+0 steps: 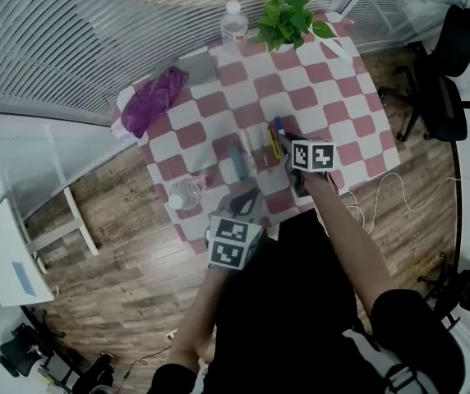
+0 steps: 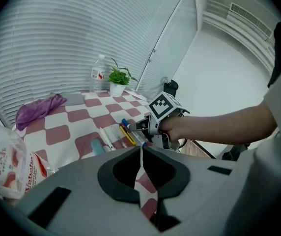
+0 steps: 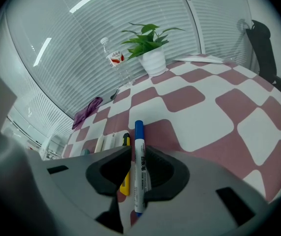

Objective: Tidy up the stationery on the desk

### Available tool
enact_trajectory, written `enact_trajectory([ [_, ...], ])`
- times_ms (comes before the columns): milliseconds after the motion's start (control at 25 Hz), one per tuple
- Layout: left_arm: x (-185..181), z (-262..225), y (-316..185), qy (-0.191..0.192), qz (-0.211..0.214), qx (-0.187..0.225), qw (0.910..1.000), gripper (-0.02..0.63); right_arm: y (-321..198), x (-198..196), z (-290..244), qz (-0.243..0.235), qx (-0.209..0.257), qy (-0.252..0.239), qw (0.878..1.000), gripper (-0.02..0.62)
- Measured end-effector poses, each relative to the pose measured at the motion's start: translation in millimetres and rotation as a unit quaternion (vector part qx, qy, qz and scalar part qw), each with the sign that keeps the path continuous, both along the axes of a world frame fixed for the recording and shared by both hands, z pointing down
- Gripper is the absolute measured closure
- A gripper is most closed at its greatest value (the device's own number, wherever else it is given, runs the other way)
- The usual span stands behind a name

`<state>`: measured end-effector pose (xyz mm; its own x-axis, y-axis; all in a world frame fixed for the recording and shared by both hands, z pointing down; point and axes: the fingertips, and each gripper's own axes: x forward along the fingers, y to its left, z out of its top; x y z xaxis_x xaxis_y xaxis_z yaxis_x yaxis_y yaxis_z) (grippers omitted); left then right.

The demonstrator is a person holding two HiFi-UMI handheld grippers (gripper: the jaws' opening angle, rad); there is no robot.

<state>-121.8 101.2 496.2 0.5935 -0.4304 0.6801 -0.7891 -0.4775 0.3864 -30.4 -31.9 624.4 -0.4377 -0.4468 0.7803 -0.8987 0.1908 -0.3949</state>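
Observation:
A white marker with a blue cap (image 3: 138,132) lies on the checked tablecloth (image 3: 199,122), in line between the jaws of my right gripper (image 3: 138,150). These jaws stand open, a sliver off the marker on each side. Left of it lie a yellow pen (image 3: 125,183), two white pens (image 2: 106,137) and a teal piece (image 2: 97,146), all in a row. In the head view my right gripper (image 1: 287,151) is at the right end of this row. My left gripper (image 2: 141,149) is shut with nothing in it and hangs over the table's near edge (image 1: 247,202).
At the table's far side stand a potted plant (image 1: 287,19) and a water bottle (image 1: 233,23). A purple cloth (image 1: 154,97) lies far left, a clear plastic bag (image 1: 187,191) near left. An office chair (image 1: 453,72) and a floor cable (image 1: 383,199) are to the right.

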Motion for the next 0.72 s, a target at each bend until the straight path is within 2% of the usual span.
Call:
enact_trajectory([
  [720, -3.3, -2.2, 5.3, -0.001, -0.001, 0.004, 1.0000, 0.563, -2.7, 5.0, -11.6, -0.014, 0.019, 0.009, 1.000, 0.486],
])
